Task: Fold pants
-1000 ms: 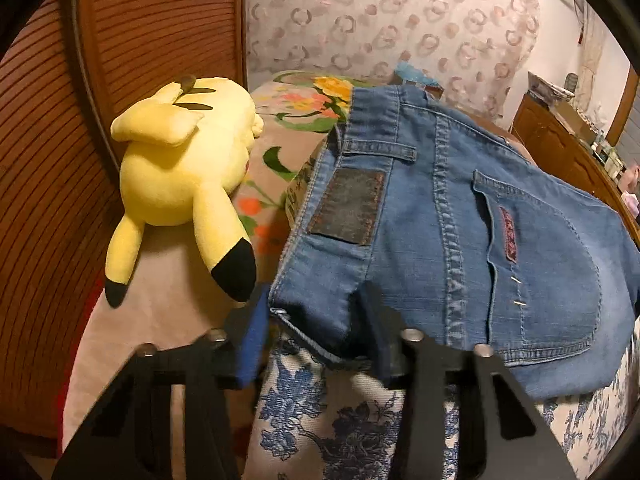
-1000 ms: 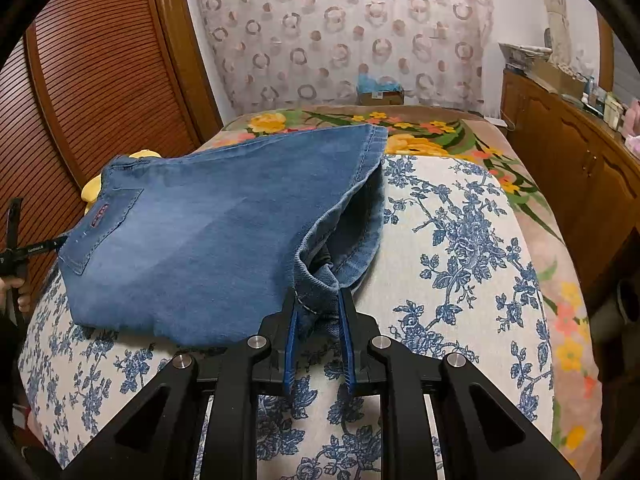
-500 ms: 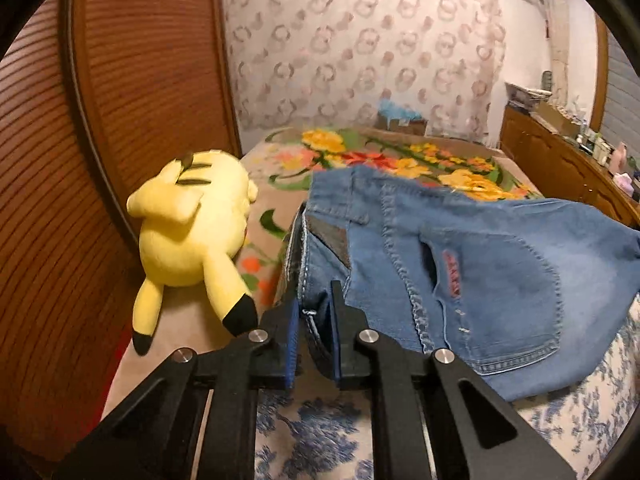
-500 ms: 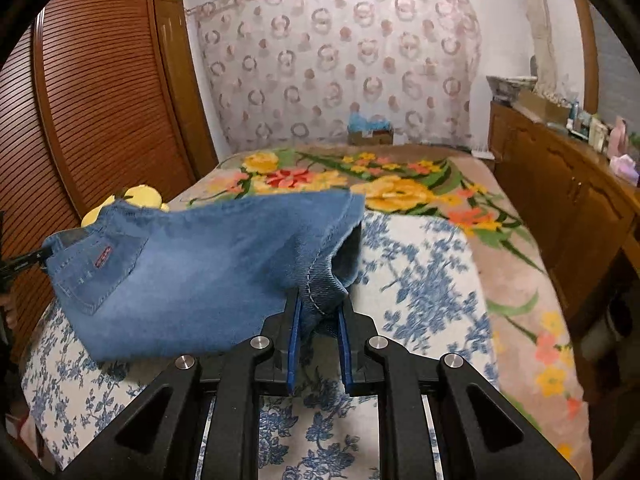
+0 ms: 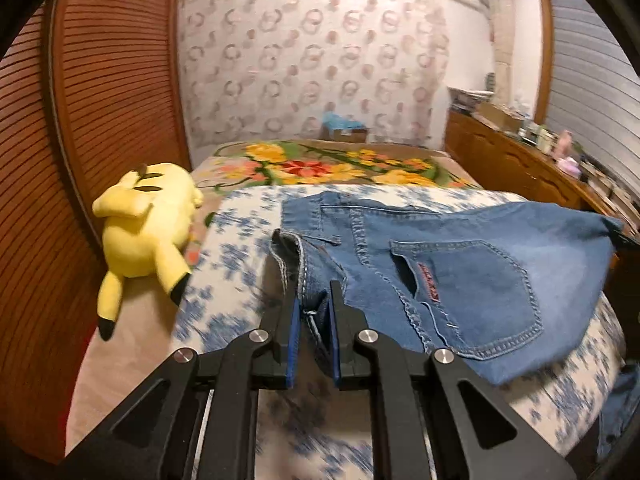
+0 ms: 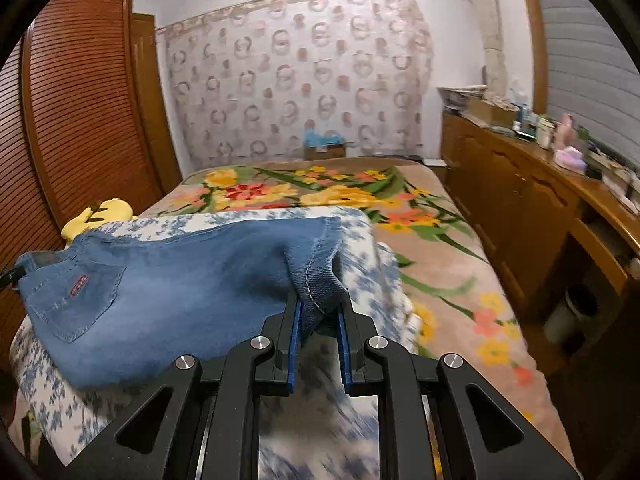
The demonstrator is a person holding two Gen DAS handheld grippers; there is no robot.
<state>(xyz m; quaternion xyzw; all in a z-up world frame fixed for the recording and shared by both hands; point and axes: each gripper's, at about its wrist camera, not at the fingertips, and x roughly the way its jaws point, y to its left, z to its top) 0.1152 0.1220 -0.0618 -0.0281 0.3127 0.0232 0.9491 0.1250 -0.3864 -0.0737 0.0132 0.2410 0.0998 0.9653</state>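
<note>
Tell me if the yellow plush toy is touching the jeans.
Apart. The left wrist view shows flowered bedcover between the yellow plush toy and the jeans.

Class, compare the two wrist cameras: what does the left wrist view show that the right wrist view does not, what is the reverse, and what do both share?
Only the left wrist view: the left gripper clamped on the jeans' waistband end, and the whole yellow plush toy.

Only the right wrist view: the right gripper clamped on the hem.

Both: the jeans' back pocket, the blue floral cloth, the flowered blanket and the wooden sideboard.
</note>
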